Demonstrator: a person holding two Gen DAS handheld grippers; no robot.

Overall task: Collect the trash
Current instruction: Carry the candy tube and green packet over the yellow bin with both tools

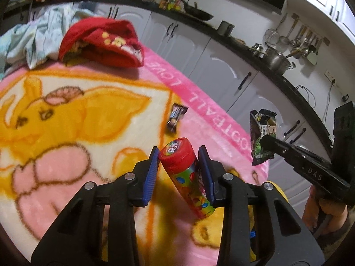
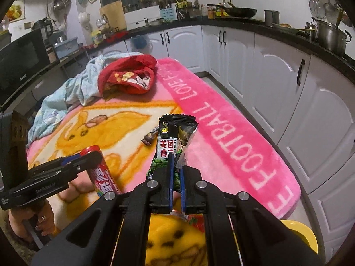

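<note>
A red-capped candy tube (image 1: 188, 177) with colourful print hangs tilted above the pink and yellow blanket (image 1: 77, 110), and my left gripper (image 1: 178, 153) is shut on it just under the cap. The right wrist view shows the same tube (image 2: 104, 177) in that gripper (image 2: 93, 155) at lower left. My right gripper (image 2: 176, 157) is shut on the lower part of a black and green snack packet (image 2: 175, 133), which stands up above its fingers. From the left wrist, that packet (image 1: 263, 128) and gripper (image 1: 266, 139) appear at the right. A small dark candy wrapper (image 1: 176, 117) lies on the blanket.
A red cloth bag (image 2: 128, 75) and a pale blue cloth (image 2: 73, 88) lie at the blanket's far end. White cabinets (image 2: 277, 84) run along the right under a black counter. A yellow rim (image 2: 297, 232) shows at the blanket's near right corner. A hand (image 2: 42, 217) holds the left gripper.
</note>
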